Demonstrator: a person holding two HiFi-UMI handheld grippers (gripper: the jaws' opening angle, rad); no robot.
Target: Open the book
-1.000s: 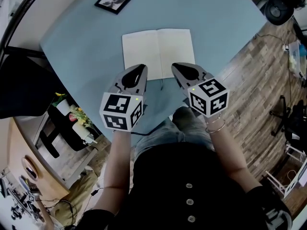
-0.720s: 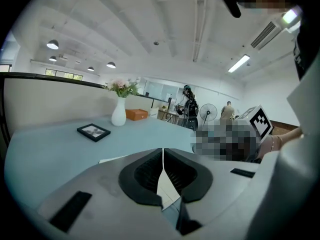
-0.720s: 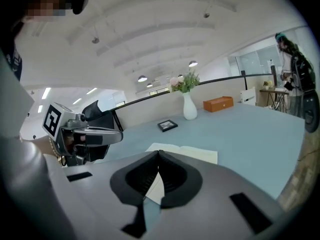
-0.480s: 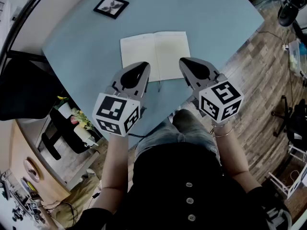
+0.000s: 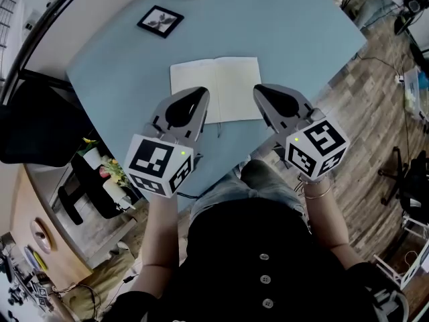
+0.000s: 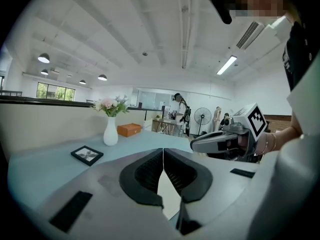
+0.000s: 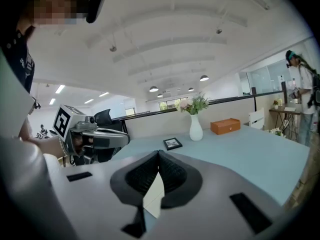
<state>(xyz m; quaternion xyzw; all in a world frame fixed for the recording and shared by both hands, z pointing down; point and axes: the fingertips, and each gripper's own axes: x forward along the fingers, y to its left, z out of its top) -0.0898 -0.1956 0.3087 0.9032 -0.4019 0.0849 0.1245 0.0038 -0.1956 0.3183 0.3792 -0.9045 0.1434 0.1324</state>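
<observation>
While the book point(image 5: 216, 89) lies open, a vase point(image 6: 110, 132) holds flowers point(image 6: 111, 105).

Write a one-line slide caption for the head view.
Book lies open on the blue table; left tool and right tool, both shut and empty, hover at its near edge.
</observation>
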